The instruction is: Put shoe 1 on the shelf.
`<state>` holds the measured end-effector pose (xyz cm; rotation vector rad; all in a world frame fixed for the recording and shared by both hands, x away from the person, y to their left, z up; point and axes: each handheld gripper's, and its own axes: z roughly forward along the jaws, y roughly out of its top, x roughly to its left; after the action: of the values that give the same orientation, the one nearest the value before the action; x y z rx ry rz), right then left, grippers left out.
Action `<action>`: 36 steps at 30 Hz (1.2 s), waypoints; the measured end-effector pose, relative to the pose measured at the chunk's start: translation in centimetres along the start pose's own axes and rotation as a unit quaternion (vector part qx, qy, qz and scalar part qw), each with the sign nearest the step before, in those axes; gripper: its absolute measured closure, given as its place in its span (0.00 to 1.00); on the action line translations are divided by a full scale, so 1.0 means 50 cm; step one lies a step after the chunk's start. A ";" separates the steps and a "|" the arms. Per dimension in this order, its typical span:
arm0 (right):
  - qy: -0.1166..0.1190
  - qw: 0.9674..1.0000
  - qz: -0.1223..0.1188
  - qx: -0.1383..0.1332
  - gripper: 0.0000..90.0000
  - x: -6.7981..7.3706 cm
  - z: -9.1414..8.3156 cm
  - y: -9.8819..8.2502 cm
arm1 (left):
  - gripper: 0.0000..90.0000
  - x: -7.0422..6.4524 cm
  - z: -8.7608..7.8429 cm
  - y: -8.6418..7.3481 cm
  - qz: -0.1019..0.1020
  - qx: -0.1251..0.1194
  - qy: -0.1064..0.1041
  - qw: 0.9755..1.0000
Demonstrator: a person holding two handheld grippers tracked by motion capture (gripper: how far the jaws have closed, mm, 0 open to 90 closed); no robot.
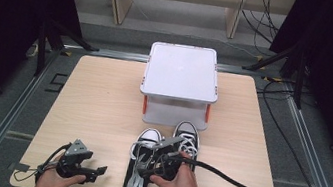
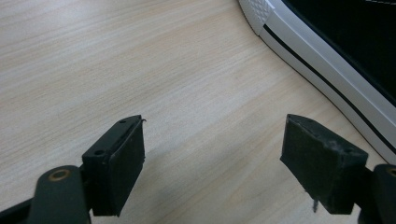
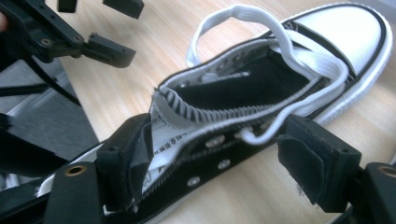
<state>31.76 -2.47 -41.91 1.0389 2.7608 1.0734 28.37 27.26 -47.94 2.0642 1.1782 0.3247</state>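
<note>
Nearest the person, the left gripper (image 1: pixel 91 170) hovers just over the bare surface (image 1: pixel 98 98), jaws spread wide and holding nothing, close beside the near shoe (image 1: pixel 139 175). That black-and-white sneaker lies at the front edge. The right gripper (image 3: pixel 219 158) has its jaws open astride the shoe's eyelet flap, one pad against the inner lining, a loose white lace (image 3: pixel 280 35) looping ahead. Closing here could likely pinch only the lace or thin tongue, so the shoe might tip or slip free. Just beyond sits the second shoe (image 1: pixel 188 135), then the white stand (image 1: pixel 182 70).
</note>
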 end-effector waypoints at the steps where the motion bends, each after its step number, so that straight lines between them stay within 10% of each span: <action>1: -0.003 1.000 -0.001 0.007 0.31 0.005 0.004 0.004 | 0.23 0.000 0.000 -0.001 -0.001 -0.001 0.000 1.000; 7: -0.028 0.999 -0.007 0.037 0.40 -0.003 0.022 0.015 | 0.23 -0.003 -0.002 -0.001 0.003 0.001 -0.001 1.000; 10: -0.050 0.997 -0.039 0.040 0.67 -0.011 0.014 0.019 | 0.23 -0.004 -0.002 -0.001 0.001 0.002 -0.002 1.000; 16: -0.048 0.996 -0.043 0.054 0.85 -0.035 0.010 0.038 | 0.23 -0.006 0.001 -0.002 0.005 0.005 -0.004 1.000; 27: -0.037 0.995 -0.018 0.091 0.75 -0.070 0.031 0.056 | 0.23 -0.007 0.004 -0.003 0.009 0.006 -0.010 1.000; 36: -0.033 0.994 -0.025 0.104 0.89 -0.072 0.029 0.058 | 0.23 -0.007 0.005 -0.003 0.011 0.010 -0.011 1.000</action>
<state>36.56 -2.12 -42.09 0.9962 2.8763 0.7432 28.22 26.89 -48.17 2.0951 1.1502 0.3012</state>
